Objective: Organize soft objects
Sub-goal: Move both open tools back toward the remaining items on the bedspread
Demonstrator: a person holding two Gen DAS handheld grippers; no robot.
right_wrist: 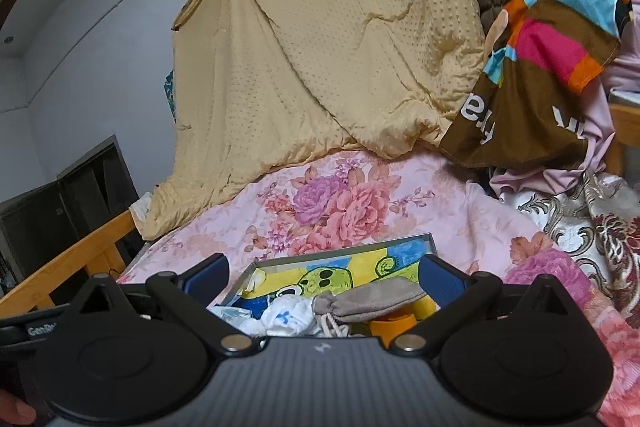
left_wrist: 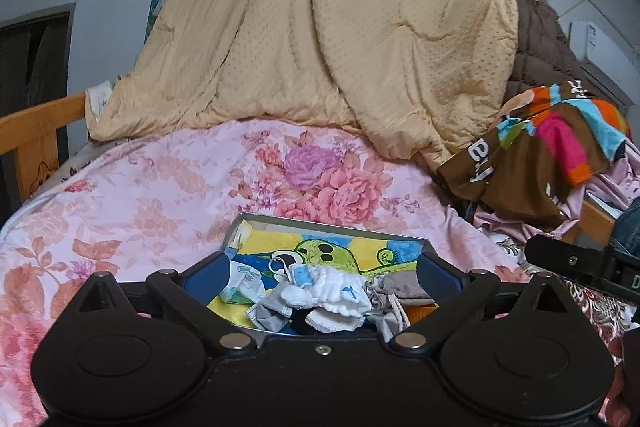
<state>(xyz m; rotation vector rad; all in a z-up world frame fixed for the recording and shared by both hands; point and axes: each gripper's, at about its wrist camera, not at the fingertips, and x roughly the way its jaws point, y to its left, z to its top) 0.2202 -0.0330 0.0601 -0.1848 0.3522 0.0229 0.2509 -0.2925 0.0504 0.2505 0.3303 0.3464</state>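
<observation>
Both grippers, left [left_wrist: 324,267] and right [right_wrist: 324,267], hover spread and empty over the tray [left_wrist: 332,225]; next move likely picks the white sock [left_wrist: 328,287].

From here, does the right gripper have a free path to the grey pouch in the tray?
Probably yes. The right gripper is open, and the grey pouch lies uncovered between its fingers on top of the tray.
</observation>
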